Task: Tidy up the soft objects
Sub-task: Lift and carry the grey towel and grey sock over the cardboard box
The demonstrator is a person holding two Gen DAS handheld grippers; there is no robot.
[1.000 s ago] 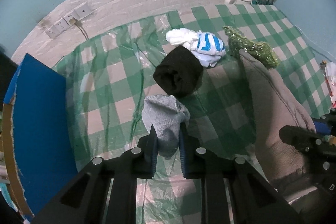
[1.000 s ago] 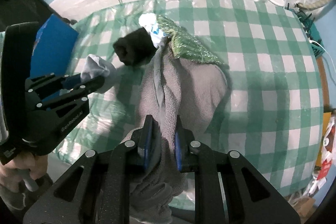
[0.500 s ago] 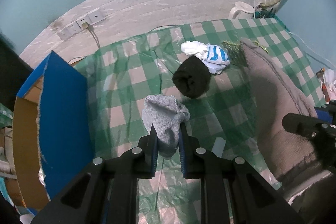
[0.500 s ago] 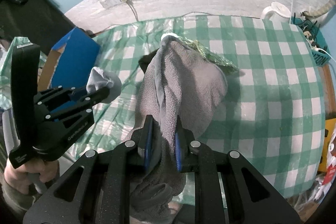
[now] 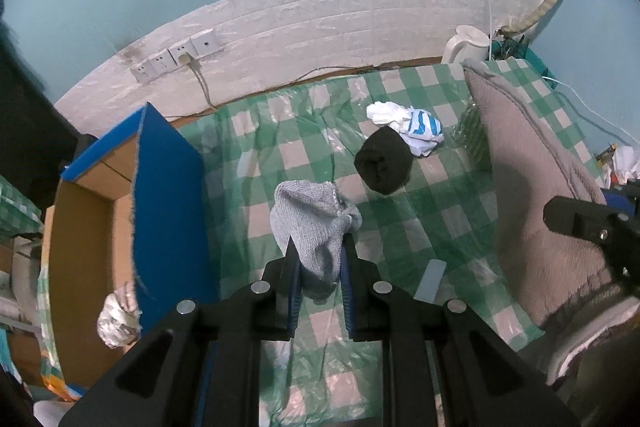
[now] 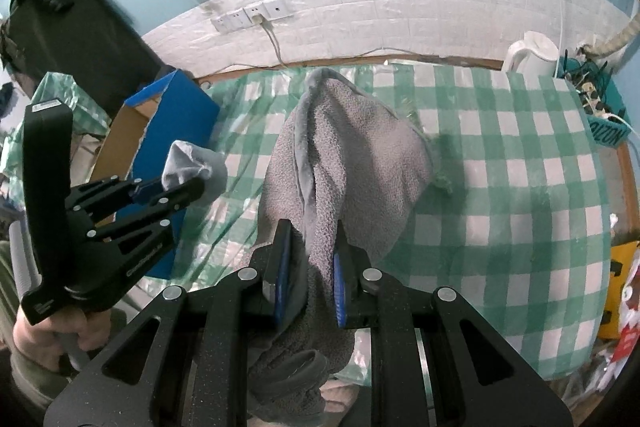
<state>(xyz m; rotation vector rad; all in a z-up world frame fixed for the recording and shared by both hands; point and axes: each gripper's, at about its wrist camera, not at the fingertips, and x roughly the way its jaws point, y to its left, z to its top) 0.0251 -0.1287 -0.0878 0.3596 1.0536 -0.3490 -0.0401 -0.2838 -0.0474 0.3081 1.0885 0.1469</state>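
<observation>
So the light grey knitted sock (image 5: 312,227) is pinched tight in the left gripper (image 5: 318,271), hanging above the green-and-white checked tablecloth (image 5: 432,227), just beside the blue cardboard box (image 5: 168,211). The big grey-brown terry towel (image 6: 340,163) is clamped in the right gripper (image 6: 308,271), draping down past its fingers. On the cloth sit a rolled black sock (image 5: 384,163) and, touching it, a white bundle with blue stripes (image 5: 416,127).

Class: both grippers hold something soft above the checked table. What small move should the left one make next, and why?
Probably carry the grey sock, clamped in the left gripper, leftward over the open cardboard box; a rolled bundle already lies inside.
</observation>
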